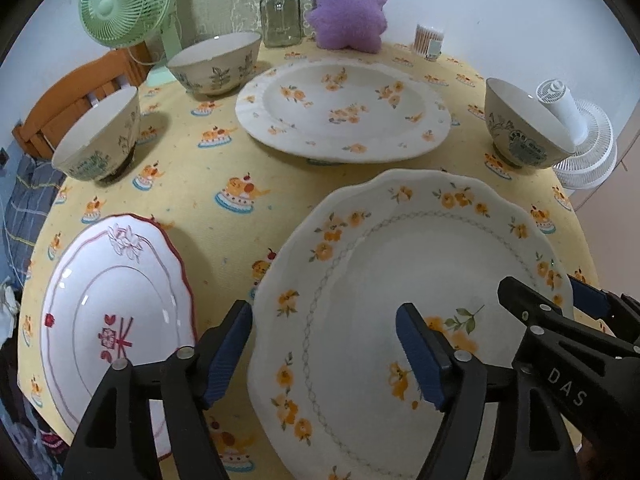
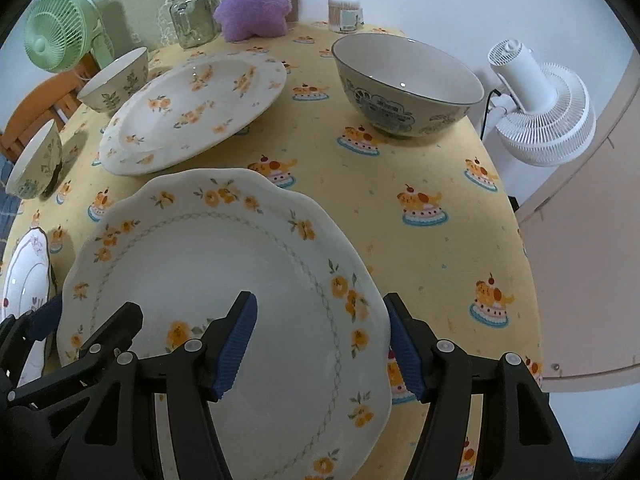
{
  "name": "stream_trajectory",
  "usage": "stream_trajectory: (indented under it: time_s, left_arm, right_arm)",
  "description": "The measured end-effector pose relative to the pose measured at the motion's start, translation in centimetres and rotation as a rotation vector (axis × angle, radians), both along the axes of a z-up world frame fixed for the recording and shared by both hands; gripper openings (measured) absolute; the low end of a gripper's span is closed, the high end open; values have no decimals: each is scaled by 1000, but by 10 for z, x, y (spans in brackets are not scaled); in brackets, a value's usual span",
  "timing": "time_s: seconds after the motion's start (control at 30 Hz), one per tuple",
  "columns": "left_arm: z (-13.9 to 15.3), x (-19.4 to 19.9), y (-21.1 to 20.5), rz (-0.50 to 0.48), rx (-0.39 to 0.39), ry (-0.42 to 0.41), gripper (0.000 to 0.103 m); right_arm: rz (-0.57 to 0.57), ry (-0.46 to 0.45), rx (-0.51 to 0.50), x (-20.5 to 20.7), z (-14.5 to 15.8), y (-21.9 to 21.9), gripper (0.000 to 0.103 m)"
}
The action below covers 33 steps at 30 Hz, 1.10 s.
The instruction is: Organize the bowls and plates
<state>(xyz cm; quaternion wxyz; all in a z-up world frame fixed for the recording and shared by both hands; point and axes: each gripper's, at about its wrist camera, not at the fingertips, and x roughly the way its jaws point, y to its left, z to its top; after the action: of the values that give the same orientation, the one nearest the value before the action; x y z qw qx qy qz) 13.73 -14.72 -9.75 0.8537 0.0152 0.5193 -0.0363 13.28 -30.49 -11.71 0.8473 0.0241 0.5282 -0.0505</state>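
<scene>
A: Well, what does the left wrist camera give that the right one lacks?

B: Mostly the pink-white scalloped plate with a red rim. It shows nearly whole just outside the left-hand finger of the left gripper; the right wrist camera catches only a sliver at its left edge.

A: And the other way round?

B: The right wrist camera shows the inside of the grey-patterned ceramic bowl, ahead and right of the right gripper, and more of the white standing fan beyond the table's edge.

A: How do the fingers stand?

B: Both pairs are spread wide and grip nothing. The left gripper's straddle the near left rim of the big white scalloped plate with orange flowers, one finger outside the rim, the other over the plate. The right gripper's straddle its right rim likewise. I cannot tell whether any pad touches it.

A: Count the dishes.

B: Three plates: the scalloped one between the grippers, the red-rimmed one, and a round white deep plate with orange flowers farther ahead. Three bowls: two cream leaf-printed bowls ahead left, plus the grey-patterned one ahead right. All sit apart on the yellow cake-print tablecloth.

A: Anything else?

B: One glass jar, one purple plush cushion, one tub of cotton swabs, one green fan.
</scene>
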Motion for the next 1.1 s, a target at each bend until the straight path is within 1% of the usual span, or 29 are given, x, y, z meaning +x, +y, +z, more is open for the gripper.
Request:
stream_trajectory:
  time_s: [0.17, 0.3, 0.57, 0.63, 0.77, 0.93, 1.1]
  left_arm:
    - [15, -1, 8, -20, -2, -35, 86]
    - [28, 0, 17, -42, -3, -66, 92]
    - [51, 1, 46, -82, -35, -105, 97]
    - [55, 2, 53, -87, -41, -103, 97]
    - [67, 1, 65, -103, -48, -127, 97]
    - [78, 2, 83, -148, -50, -154, 98]
    - [82, 4, 94, -196, -50, -167, 98]
  right_arm:
    - [-17, -31, -5, -5, 14, 3, 71]
    - [-41, -66, -8, -11, 29, 8, 76]
    - [-83, -123, -10, -21, 54, 30, 79]
    - [-109, -134, -13, -24, 61, 38, 82]
    - [-154, -169, -13, -29, 75, 49, 84]
    - [-200, -219, -40, -30, 90, 65, 91]
    - [-222, -257, -54, -27, 101, 84, 91]
